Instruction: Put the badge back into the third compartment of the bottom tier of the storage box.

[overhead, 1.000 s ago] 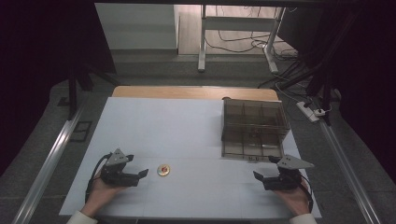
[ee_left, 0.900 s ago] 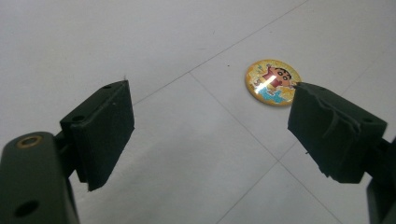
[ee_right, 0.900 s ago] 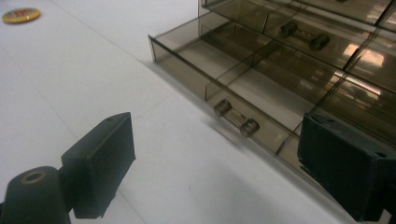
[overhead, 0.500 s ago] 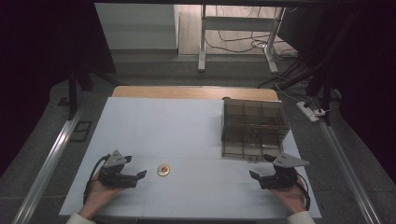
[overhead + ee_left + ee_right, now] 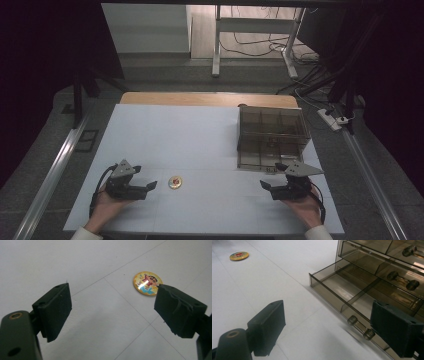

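At the near left of the counter, left tool (image 5: 149, 189): a black two-jaw tool with a grey three-cornered plate on top, sitting in the person's left hand (image 5: 107, 202); its jaws are standing well apart with nothing between them and are pointing toward the counter's middle.
Left tool's own view (image 5: 112, 305): the two black padded jaws are hanging just above the white surface; the right pad's foam is looking frayed at its edge.
Round badge (image 5: 175, 182): a small round yellow-rimmed glossy badge with a cartoon figure in red is lying flat on the counter, just beyond the left tool's tips and clear of them; in the left gripper view the badge (image 5: 147, 283) is showing just past the tip of the right jaw.
Right tool (image 5: 268, 188): a matching black two-jaw tool is resting in the person's right hand (image 5: 305, 205) at the near right, its jaws spread wide and empty, pointing toward the middle.
Drawer unit (image 5: 272, 137): a smoky transparent plastic drawer box is standing at the right side of the counter, just beyond the right tool.
Bottom drawer (image 5: 352, 295): it is sitting pulled out, divided into compartments that are looking empty, with small round knobs on its front.
Counter (image 5: 190, 135): a white sheet is covering it, with a wooden edge showing along the far side.
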A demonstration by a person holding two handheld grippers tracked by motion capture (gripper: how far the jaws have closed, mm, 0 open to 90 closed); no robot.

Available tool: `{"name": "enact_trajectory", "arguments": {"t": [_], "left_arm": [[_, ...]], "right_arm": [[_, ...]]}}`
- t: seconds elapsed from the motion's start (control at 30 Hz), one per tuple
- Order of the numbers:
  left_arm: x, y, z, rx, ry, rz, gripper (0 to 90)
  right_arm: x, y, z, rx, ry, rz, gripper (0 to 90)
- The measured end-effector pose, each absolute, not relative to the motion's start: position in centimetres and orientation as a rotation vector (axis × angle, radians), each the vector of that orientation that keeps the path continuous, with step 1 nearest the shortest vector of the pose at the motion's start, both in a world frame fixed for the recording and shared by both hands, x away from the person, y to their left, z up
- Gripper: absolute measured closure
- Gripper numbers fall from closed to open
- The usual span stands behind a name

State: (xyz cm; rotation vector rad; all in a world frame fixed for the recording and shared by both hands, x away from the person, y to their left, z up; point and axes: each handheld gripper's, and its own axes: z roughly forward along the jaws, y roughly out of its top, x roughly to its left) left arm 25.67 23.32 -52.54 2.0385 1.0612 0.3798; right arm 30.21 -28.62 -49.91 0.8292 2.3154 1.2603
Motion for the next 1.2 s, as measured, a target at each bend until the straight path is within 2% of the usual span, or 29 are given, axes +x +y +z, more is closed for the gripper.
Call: {"name": "enact_trajectory", "arguments": {"t": [0.7, 1.2], "left_arm": [[25.6, 23.1, -52.5, 2.044, 1.063, 0.397, 14.8], [25.4, 22.9, -52.4, 2.057, 1.05, 0.415, 14.8]], "right_arm": [[30.7, -26.2, -49.1, 0.796, 2.334, 1.273, 12.6], [31.9, -23.0, -48.3, 0.735, 2.382, 1.279, 12.6]]}}
